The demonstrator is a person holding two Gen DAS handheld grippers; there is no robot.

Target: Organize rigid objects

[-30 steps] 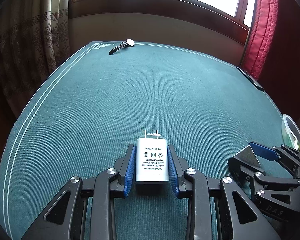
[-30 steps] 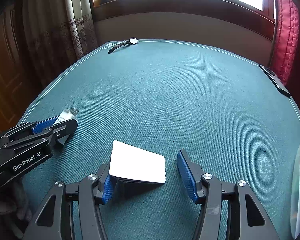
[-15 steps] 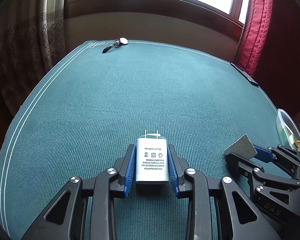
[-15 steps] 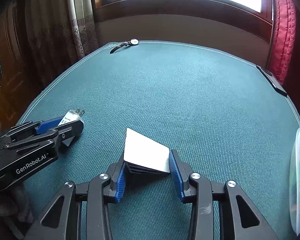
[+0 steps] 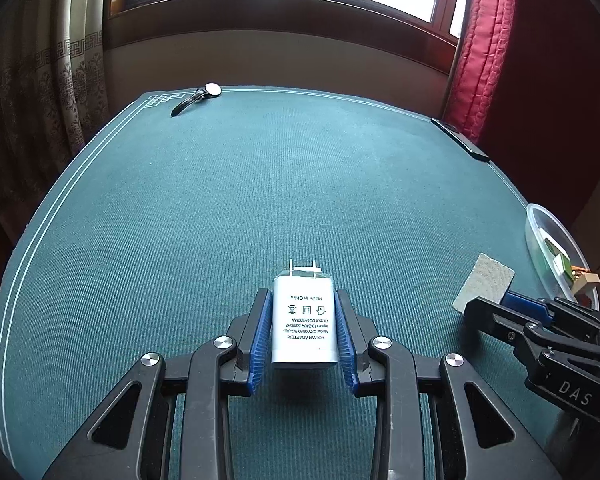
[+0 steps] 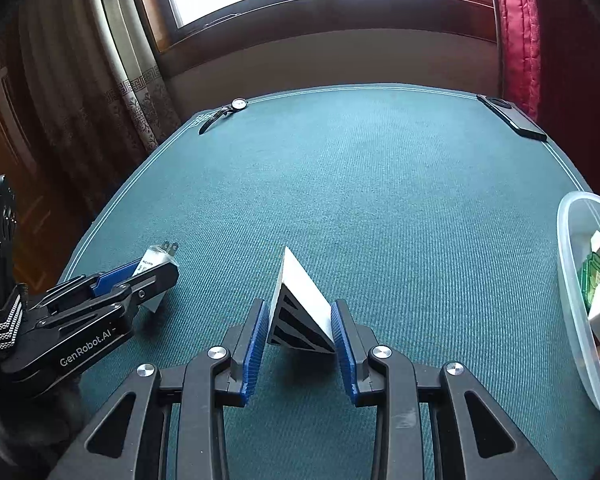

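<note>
Open green table mat (image 5: 300,184) lay ahead of the clear plastic container (image 6: 576,280), which blocked the right edge. Far from the container, a wristwatch (image 5: 198,98) occupied the far left corner; a black phone (image 6: 512,118) lined the far right edge.

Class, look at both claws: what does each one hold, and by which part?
Left claw grips the white charger by its two side faces; right claw grips the white wedge-shaped block by its sides.
</note>
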